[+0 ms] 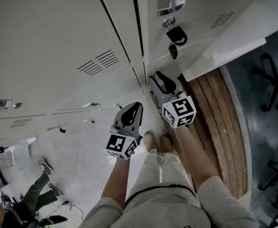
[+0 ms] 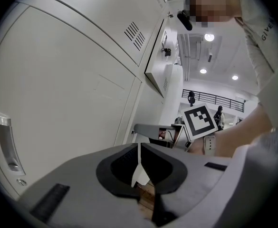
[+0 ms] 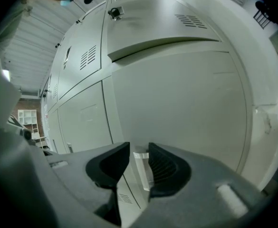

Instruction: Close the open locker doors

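A bank of pale grey lockers (image 1: pixel 58 42) fills the head view's top. My right gripper (image 1: pixel 158 77) is against a lower door (image 3: pixel 186 103), its jaws closed on that door's silvery pull handle (image 3: pixel 141 167). Above it, an upper door (image 3: pixel 153 32) with a lock stands ajar, tilted outwards. In the head view an open door (image 1: pixel 224 51) juts out edge-on at the upper right. My left gripper (image 1: pixel 131 110) hangs a little back from the lockers, its jaws shut (image 2: pixel 139 145) with nothing between them. Ahead of it another door (image 2: pixel 155 65) sticks out.
A bunch of keys with a black fob (image 1: pixel 176 36) hangs from a lock above the right gripper. A wooden strip (image 1: pixel 219 122) runs along the right, with office chairs (image 1: pixel 272 80) beyond. The person's feet (image 1: pixel 158 142) stand close to the lockers. Another person's legs (image 1: pixel 39 189) show at lower left.
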`<state>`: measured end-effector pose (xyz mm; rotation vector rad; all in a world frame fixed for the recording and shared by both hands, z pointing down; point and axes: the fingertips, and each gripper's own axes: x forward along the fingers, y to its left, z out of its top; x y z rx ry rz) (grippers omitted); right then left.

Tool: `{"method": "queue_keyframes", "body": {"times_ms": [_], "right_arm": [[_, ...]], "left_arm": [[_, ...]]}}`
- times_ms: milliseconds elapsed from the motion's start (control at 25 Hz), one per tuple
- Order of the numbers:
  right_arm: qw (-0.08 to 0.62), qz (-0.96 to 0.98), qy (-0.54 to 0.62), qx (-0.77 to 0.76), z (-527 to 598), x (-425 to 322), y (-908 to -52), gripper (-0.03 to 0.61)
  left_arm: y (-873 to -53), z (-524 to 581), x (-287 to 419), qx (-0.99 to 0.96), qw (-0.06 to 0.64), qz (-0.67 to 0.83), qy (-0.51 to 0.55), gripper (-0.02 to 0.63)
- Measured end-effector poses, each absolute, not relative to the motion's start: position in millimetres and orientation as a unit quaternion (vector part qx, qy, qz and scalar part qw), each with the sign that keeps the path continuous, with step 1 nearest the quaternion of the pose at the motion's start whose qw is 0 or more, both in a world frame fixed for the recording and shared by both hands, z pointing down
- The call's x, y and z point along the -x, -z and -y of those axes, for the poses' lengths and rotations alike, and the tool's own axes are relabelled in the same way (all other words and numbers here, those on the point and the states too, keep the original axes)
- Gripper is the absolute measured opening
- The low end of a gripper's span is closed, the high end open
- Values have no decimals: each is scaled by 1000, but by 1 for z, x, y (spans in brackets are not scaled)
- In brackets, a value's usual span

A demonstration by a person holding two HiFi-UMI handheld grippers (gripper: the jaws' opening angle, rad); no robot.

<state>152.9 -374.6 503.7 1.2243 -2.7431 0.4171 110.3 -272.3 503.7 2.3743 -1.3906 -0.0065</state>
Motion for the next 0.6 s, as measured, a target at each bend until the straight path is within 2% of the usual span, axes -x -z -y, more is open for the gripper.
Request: {"method": "queue_keyframes", "body": {"times_ms": [600], "right_arm": [[65,893,-133,-425,385,-148,-504,109]], "left_arm": [[-507,264,-86,-846,194,497,-1,17]]}}
